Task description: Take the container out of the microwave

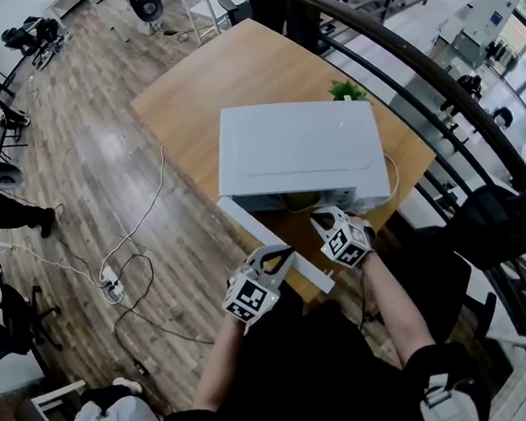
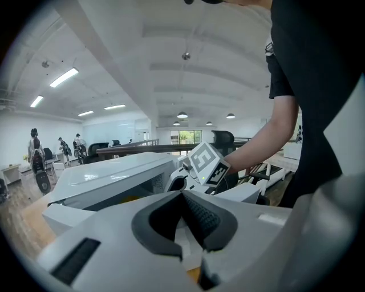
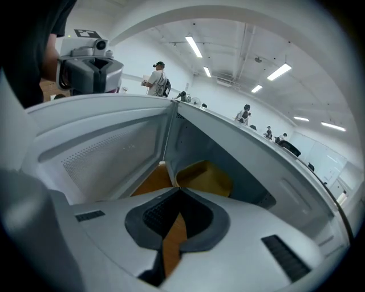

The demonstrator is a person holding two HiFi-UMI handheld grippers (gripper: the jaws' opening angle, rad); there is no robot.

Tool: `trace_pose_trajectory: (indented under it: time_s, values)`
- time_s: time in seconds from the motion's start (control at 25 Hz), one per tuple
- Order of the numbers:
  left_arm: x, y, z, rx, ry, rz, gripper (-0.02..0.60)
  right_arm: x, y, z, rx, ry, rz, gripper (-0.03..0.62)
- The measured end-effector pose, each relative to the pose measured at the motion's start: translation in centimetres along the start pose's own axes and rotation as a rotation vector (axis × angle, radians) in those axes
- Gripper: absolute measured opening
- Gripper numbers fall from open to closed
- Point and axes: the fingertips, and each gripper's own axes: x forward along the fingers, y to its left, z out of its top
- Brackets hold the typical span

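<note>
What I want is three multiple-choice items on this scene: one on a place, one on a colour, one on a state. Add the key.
1. Where does the microwave stand?
A. on the floor
B. on the wooden table
C. on a chair

2. What colour is the microwave's casing?
A. black
B. red
C. white

3. How is the microwave's door?
A. swung open
B. shut
C. taken off

Key:
1 B, the head view shows the wooden table on all sides of it.
2 C, its top and sides are white.
3 A, the door stands out from the front at an angle, and the right gripper view looks past it into the cavity.
</note>
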Motion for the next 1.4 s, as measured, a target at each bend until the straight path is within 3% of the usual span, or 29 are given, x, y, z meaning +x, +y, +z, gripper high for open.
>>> trace_pose_trajectory:
  time_s: [0.16,0.24,0.4,0.64,0.76,1.4]
  values:
    - [-0.5,-0.3,-0.2,0.003,-0.006,0.012,0.002,2.1,0.2,0.0,-0.043,0.014,0.023,0.004]
    - [-0.7,-0.3,-0.3,-0.003,-0.01,0.014,0.002,3.0,0.1,0.2,-0.047,0.019,0.036,0.055]
    - [-1.4,-0.3,-0.4,-0.027,-0.024,0.009,0.002,4.3,0.0,0.2,-0.098,0.058,0.041,0.077]
    - [-2.2,-0.5,-0.9,-0.039,-0.03,0.021,0.002,6.2,0.5,-1.6,-0.406,0.212,0.054,0.072]
    - [-3.0,-0.5,-1.1,-0.057,-0.035,0.037,0.002,6.7,0.6,-1.8,-0.483,0.25,0.058,0.066]
    - [-6.1,-0.6,-2.3,-0.092,-0.001,0.159,0.002,5.6,2.7,-1.2,-0.595,0.227,0.074,0.034]
